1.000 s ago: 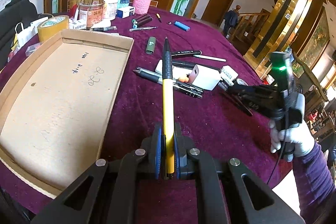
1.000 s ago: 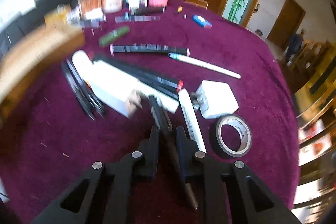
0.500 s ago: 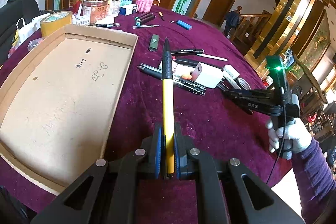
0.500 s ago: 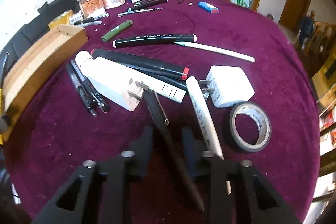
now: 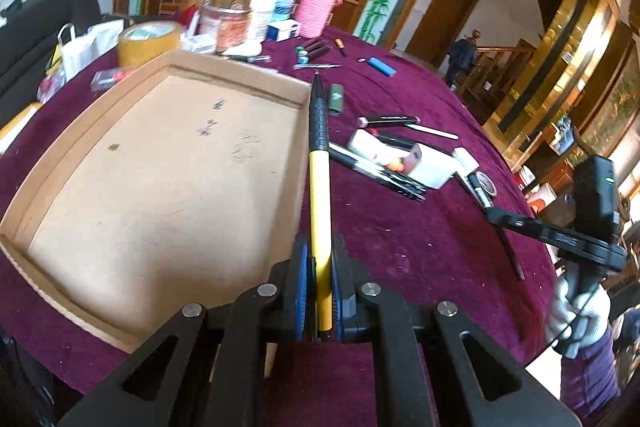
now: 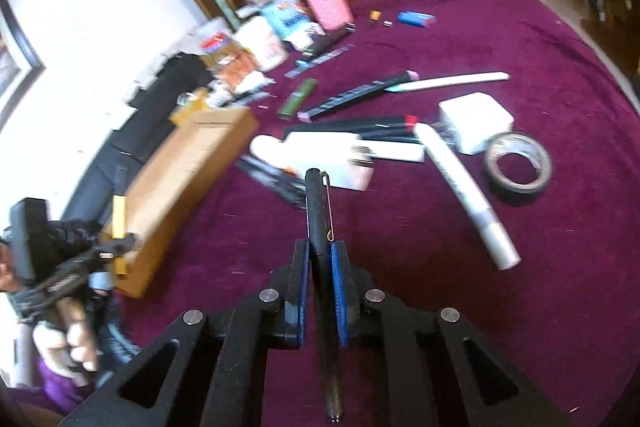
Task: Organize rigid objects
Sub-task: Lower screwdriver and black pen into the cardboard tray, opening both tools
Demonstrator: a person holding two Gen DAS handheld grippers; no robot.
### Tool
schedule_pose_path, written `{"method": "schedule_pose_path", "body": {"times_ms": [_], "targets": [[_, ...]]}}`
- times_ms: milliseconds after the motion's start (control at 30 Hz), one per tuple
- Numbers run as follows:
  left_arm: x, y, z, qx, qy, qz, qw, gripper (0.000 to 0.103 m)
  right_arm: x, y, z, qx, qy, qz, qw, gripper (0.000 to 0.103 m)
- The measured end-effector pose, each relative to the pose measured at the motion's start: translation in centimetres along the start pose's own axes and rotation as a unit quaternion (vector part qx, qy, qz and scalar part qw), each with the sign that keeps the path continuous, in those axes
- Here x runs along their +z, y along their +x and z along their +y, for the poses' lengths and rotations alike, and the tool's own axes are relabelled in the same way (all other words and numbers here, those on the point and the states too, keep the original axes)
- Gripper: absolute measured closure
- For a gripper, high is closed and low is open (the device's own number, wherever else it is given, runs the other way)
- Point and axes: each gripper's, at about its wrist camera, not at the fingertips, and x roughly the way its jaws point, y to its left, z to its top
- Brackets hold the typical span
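Observation:
My left gripper (image 5: 319,259) is shut on a yellow pen with a black tip (image 5: 319,195), held over the right edge of a shallow cardboard tray (image 5: 152,179). My right gripper (image 6: 320,259) is shut on a black pen with a metal clip (image 6: 318,207), lifted above the purple cloth. The right gripper also shows at the right of the left wrist view (image 5: 496,217), with the black pen (image 5: 508,251) hanging from it. The left gripper shows at the left of the right wrist view (image 6: 120,243) beside the tray (image 6: 188,179).
Loose on the cloth lie black markers (image 6: 356,93), a white marker (image 6: 464,187), a white charger (image 6: 476,121), a tape roll (image 6: 518,167), a white box (image 6: 332,157) and a green tube (image 6: 298,99). Jars, a pink cup (image 5: 316,9) and yellow tape (image 5: 148,41) crowd the far edge.
The right gripper closed on the black pen and lifted it off the cloth, swinging left. The left gripper moved left with the yellow pen, over the tray's edge.

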Motion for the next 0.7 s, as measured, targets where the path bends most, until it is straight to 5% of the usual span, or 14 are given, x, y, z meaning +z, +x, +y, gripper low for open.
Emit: {"method": "schedule_pose_path", "body": {"times_ms": [233, 400, 700], "targets": [[2.5, -2.0, 2.8, 0.019, -0.005, -0.023, 0.9995, 0.093, 2.8, 2.1, 7.0, 0.111, 0.0, 0.004, 0.994, 0.091], [5.0, -1.0, 4.6, 0.034, 0.001, -0.027, 0.9991, 0.093, 5.3, 6.2, 12.0, 0.15, 0.002, 0.025, 0.988, 0.09], [5.8, 1.7, 7.0, 0.022, -0.018, 0.004, 0.9996, 0.093, 8.5, 14.3, 15.2, 0.092, 0.01, 0.065, 0.994, 0.09]]}}
